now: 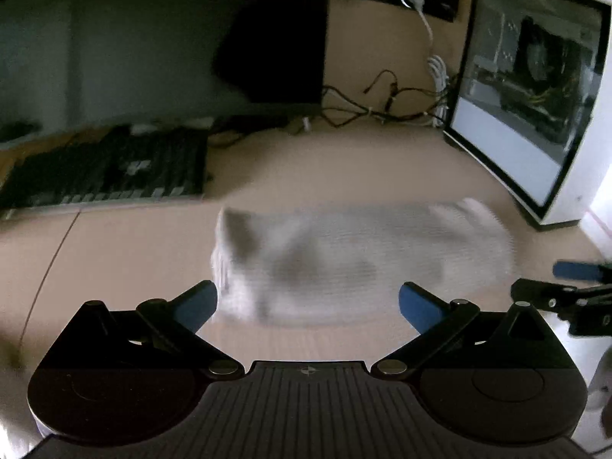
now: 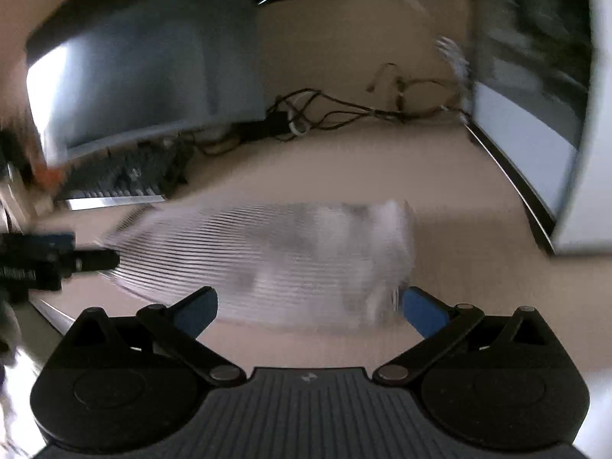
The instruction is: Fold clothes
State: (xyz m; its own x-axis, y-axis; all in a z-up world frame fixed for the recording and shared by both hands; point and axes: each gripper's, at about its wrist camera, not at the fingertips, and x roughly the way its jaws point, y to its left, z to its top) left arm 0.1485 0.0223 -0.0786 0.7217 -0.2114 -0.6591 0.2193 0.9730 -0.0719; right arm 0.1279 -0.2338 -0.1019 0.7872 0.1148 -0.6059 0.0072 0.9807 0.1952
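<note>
**pixelmoth:** Closest to the lens in the left wrist view is the black left gripper [image 1: 308, 302], blue-padded fingers [image 1: 195, 304] spread wide, nothing between them. Just past the tips, sitting in the gap, is the white-and-grey finely striped cloth, folded into a small flat bundle [image 1: 355, 260] on the beige desk top [image 1: 114, 252]. It's pretty blurry, so I can't read the folds.

**danno_k:** Going left to right beyond the fingers: a black keyboard with a few pale keys [image 1: 111, 168] off past the left finger, a dark monitor back [image 1: 279, 42] further out ahead, a tangle of thin black cables [image 1: 382, 103], then a white PC case with a glass side panel [image 1: 528, 88] past the right finger. The other tool pokes in at the far right edge.

**pixelmoth:** Right wrist view, same deal. The black right gripper [image 2: 310, 306] is wide apart too, holding nothing. The cloth lies right ahead of the tips, its right end just beside the right blue finger [image 2: 422, 311]; can't tell if it touches.

**danno_k:** And the left tool's tip comes in from the left, at the cloth's left edge. Everything's smeared there.
</note>
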